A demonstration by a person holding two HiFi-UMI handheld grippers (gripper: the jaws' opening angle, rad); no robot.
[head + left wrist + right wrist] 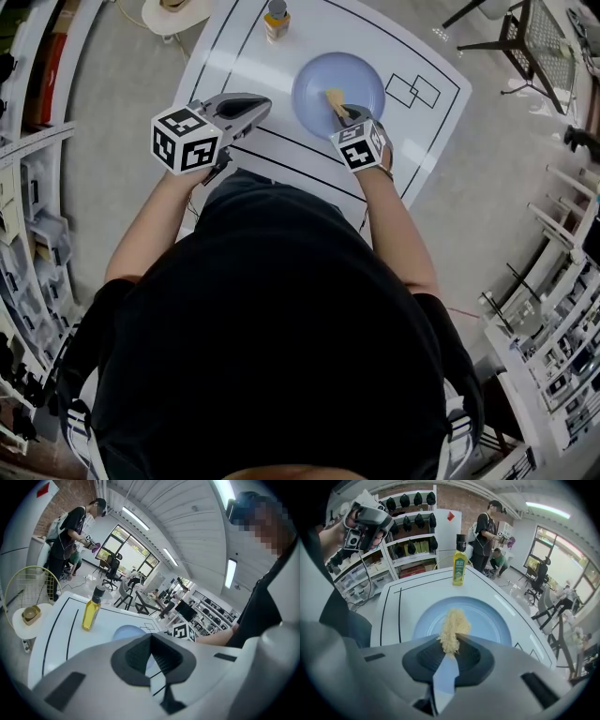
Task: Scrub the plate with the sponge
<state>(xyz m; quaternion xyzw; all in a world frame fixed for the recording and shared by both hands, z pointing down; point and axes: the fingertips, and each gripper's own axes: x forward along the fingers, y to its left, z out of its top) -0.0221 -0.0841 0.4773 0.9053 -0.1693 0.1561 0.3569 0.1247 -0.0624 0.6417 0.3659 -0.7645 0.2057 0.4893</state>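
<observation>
A round blue plate (361, 80) lies on the white table (234, 56) marked with black lines. My right gripper (341, 112) reaches over the plate's near part and is shut on a yellow fibrous sponge (334, 99). In the right gripper view the sponge (453, 627) sticks up from the jaws of the right gripper (452, 644), over the plate (492, 620). My left gripper (261, 105) hovers left of the plate, jaws together with nothing in them. The left gripper view shows the left gripper (151, 640) with the plate (125, 632) just beyond its tips.
A bottle of yellow liquid (276, 21) stands at the table's far edge, behind the plate. A round stool (173, 11) stands past the far left corner and a chair (525, 33) at far right. Shelves (553, 356) line both sides. People (487, 531) stand beyond the table.
</observation>
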